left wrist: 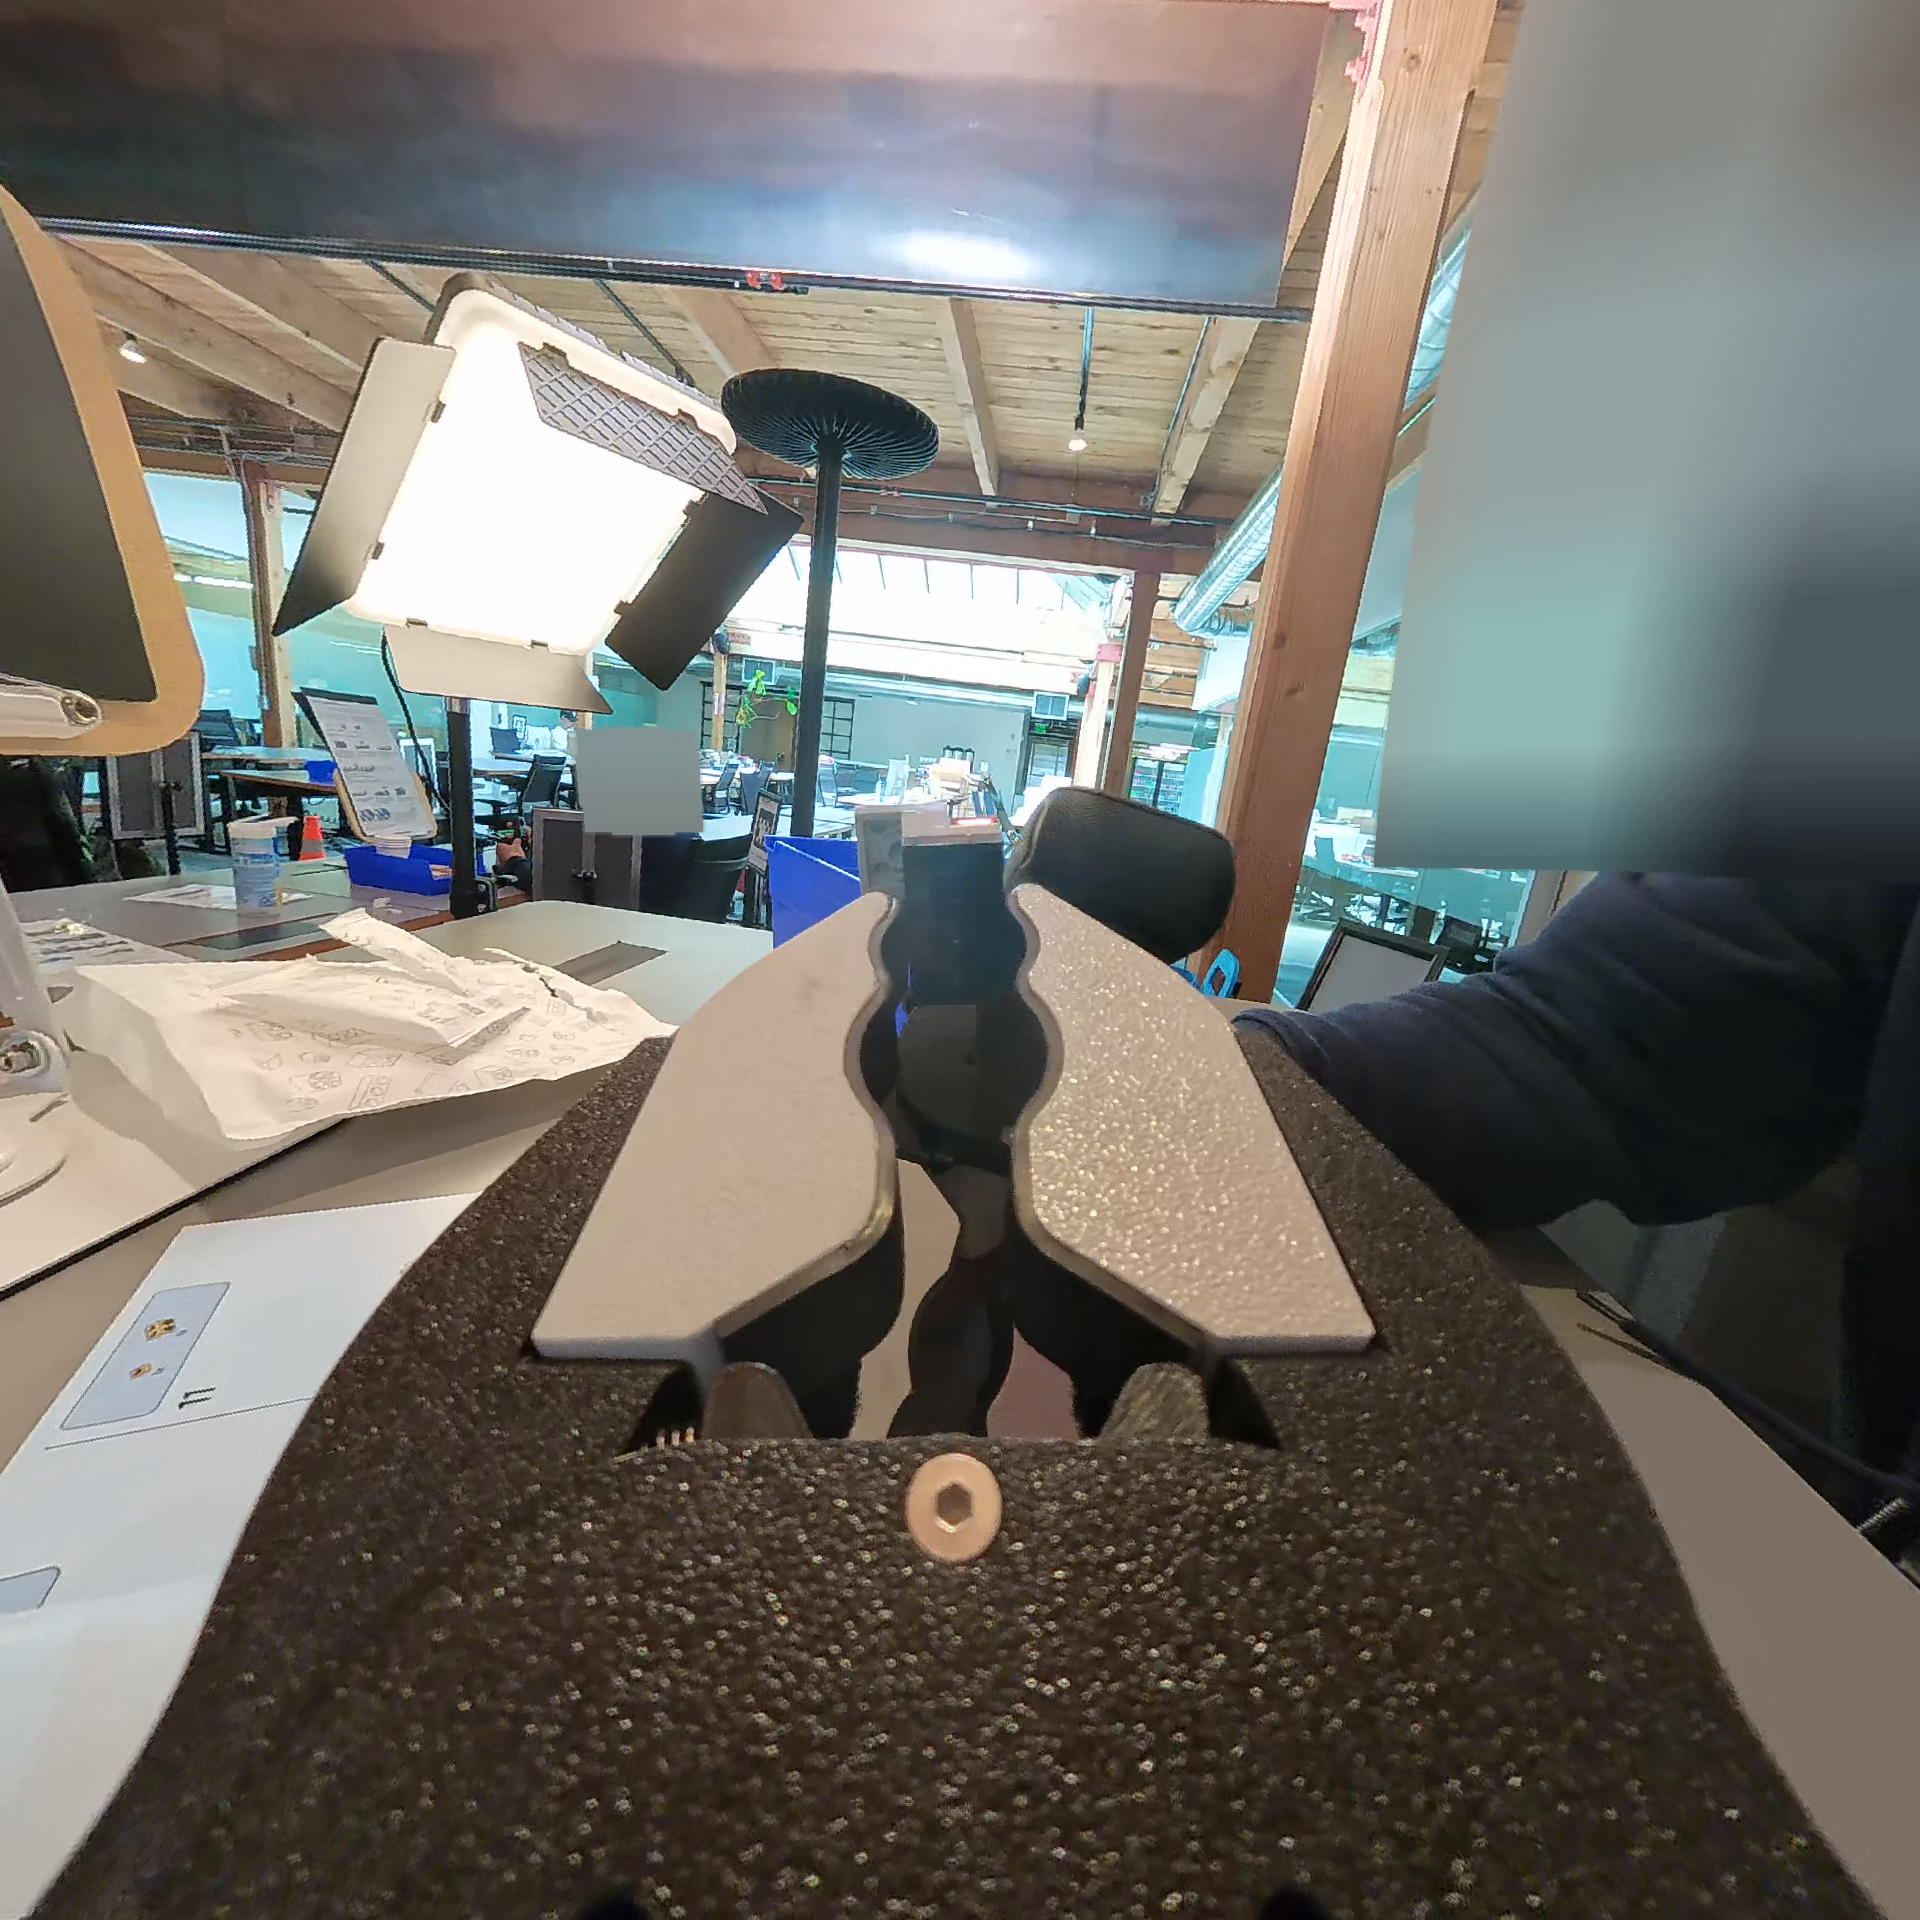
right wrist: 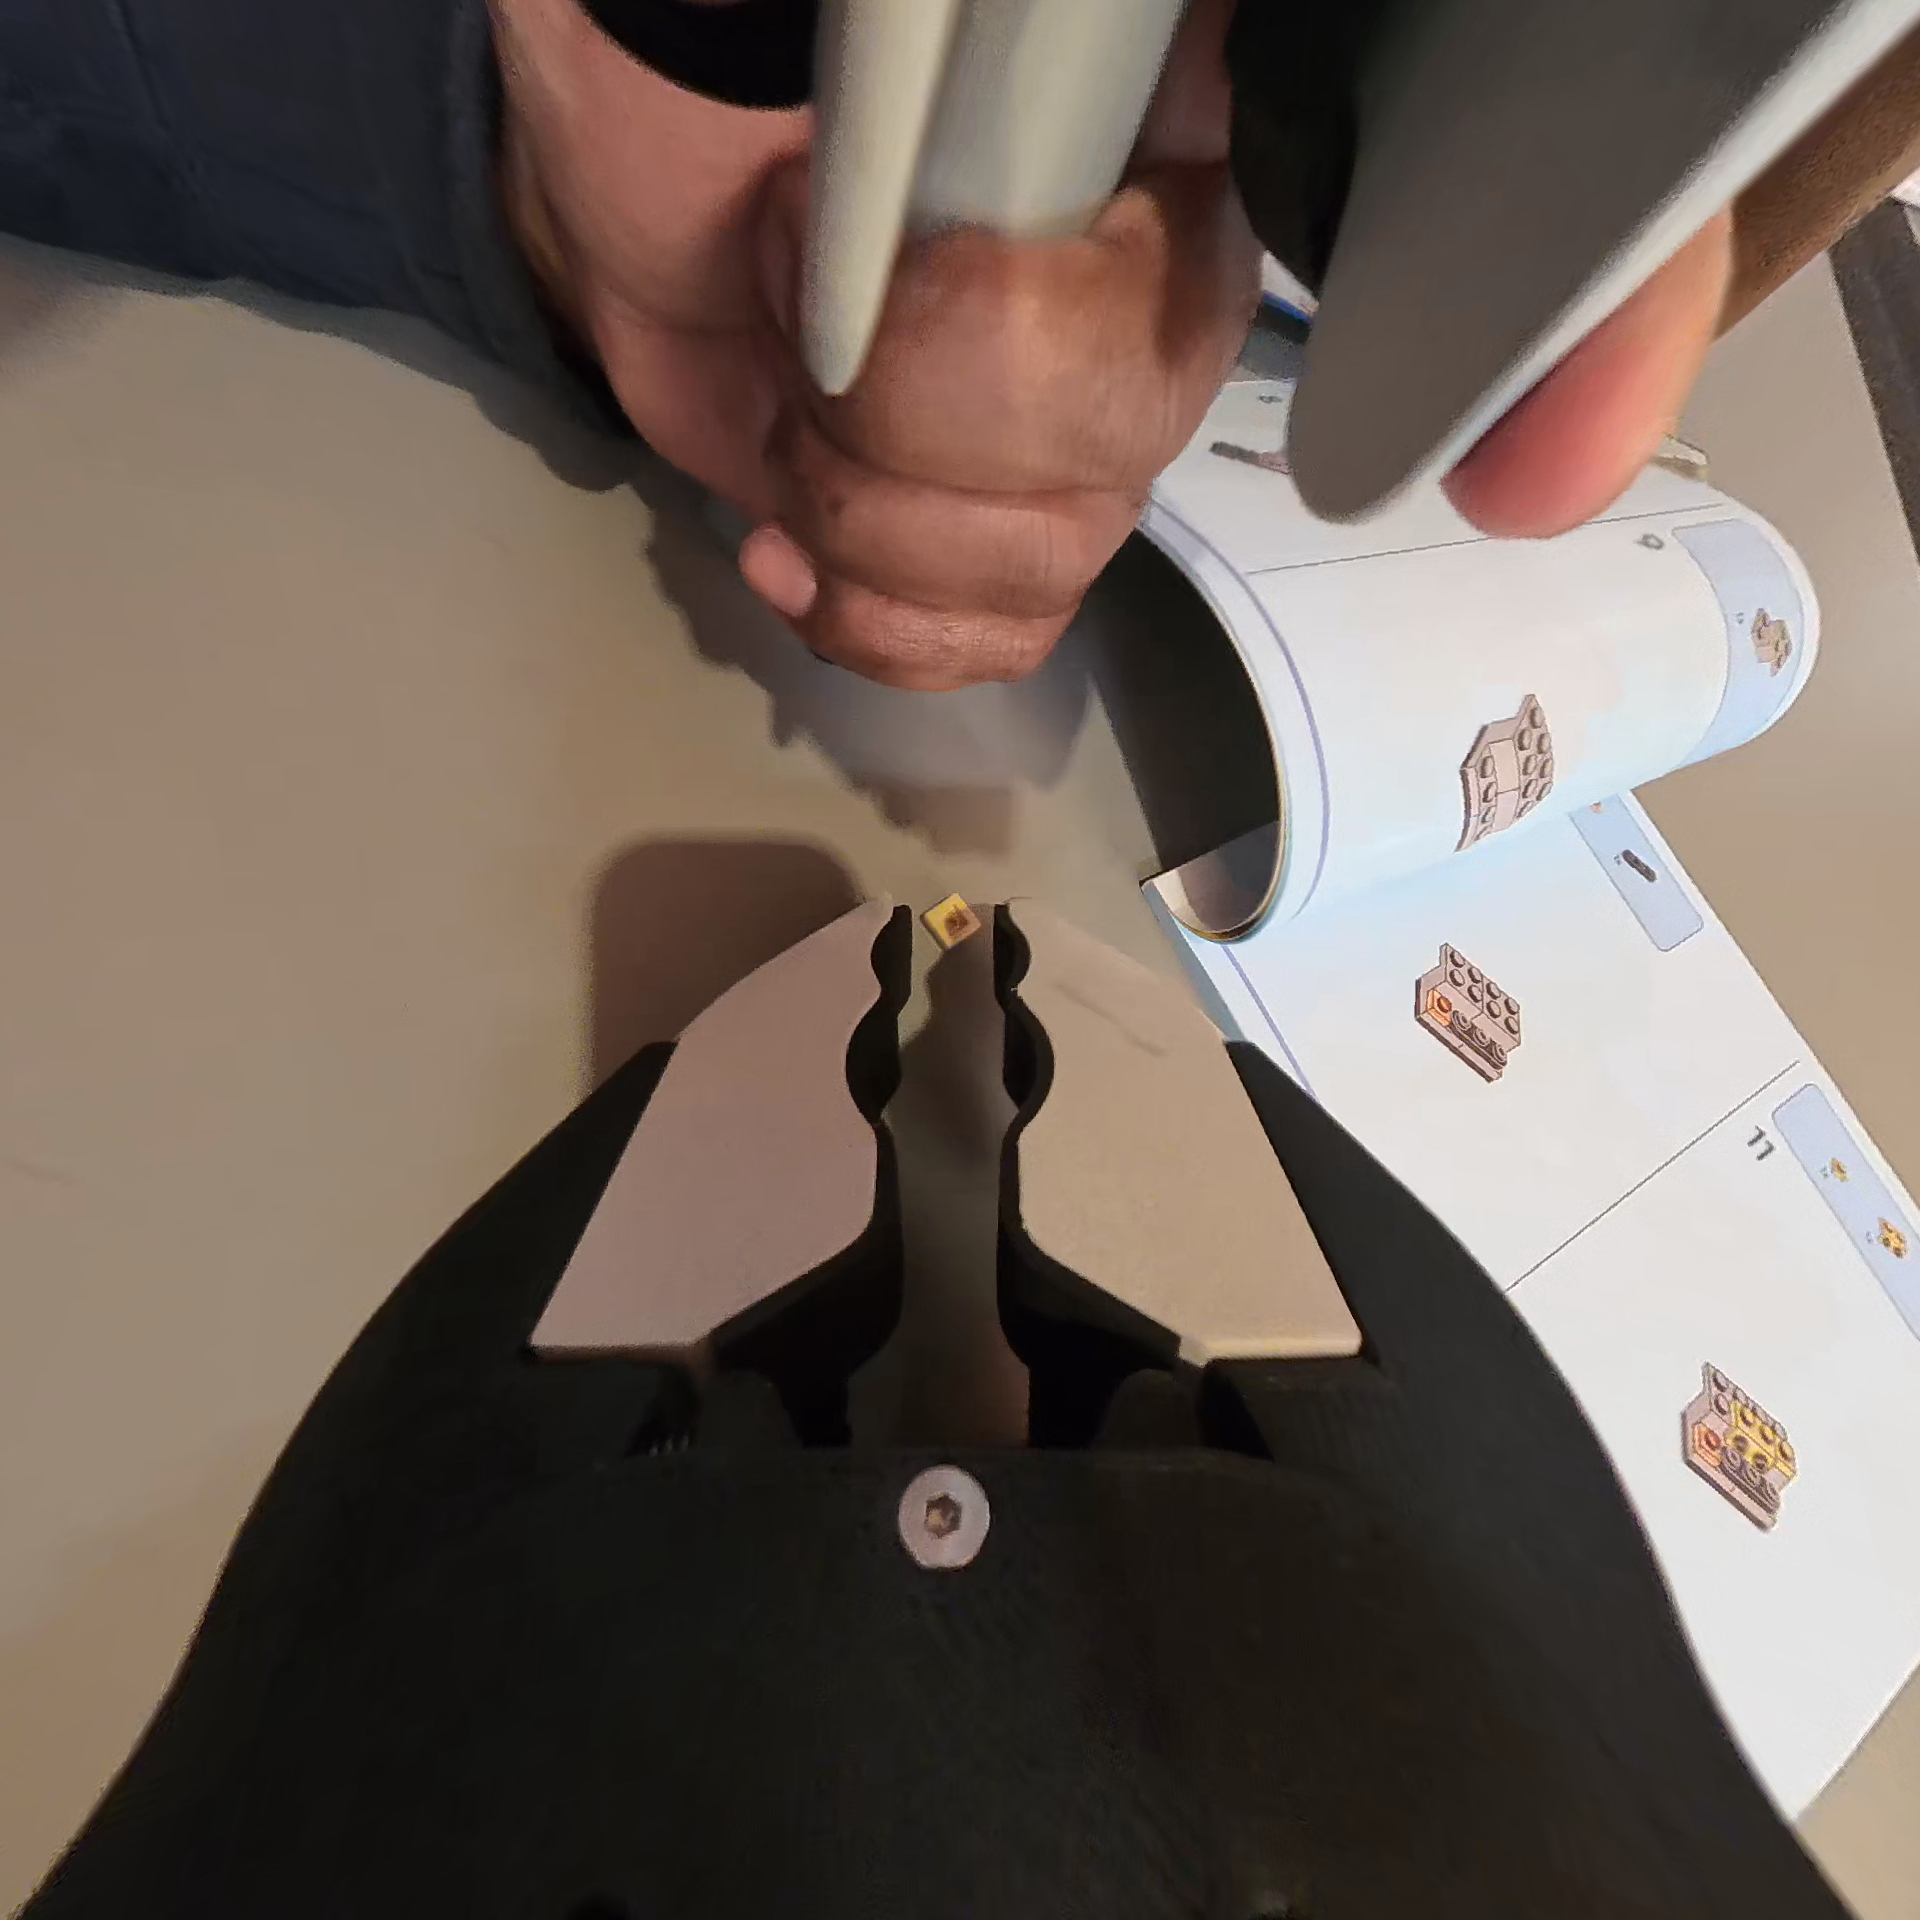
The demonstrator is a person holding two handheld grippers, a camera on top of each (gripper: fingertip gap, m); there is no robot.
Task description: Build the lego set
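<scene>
In the left wrist view my left gripper [left wrist: 954,914] is raised off the table and shut on a dark brick piece [left wrist: 951,894] with a pale top that sticks up between the fingertips. In the right wrist view my right gripper [right wrist: 943,925] hovers low over the beige table [right wrist: 312,727]. A tiny yellow square tile [right wrist: 952,922] lies on the table between its fingertips. A narrow gap shows between the left pad [right wrist: 883,935] and the tile, so the pads do not press on it. A hand [right wrist: 935,468] gripping the other gripper's handle is just beyond the tile.
An open building instruction booklet [right wrist: 1558,1039] with a curled page lies right of the right gripper; it also shows in the left wrist view [left wrist: 208,1351]. A torn white paper bag [left wrist: 343,1029] lies at the left. A lit panel lamp [left wrist: 520,499] and a dark sleeve [left wrist: 1610,1039] are nearby. Spacing between my two grippers at the tips: around 15 centimetres.
</scene>
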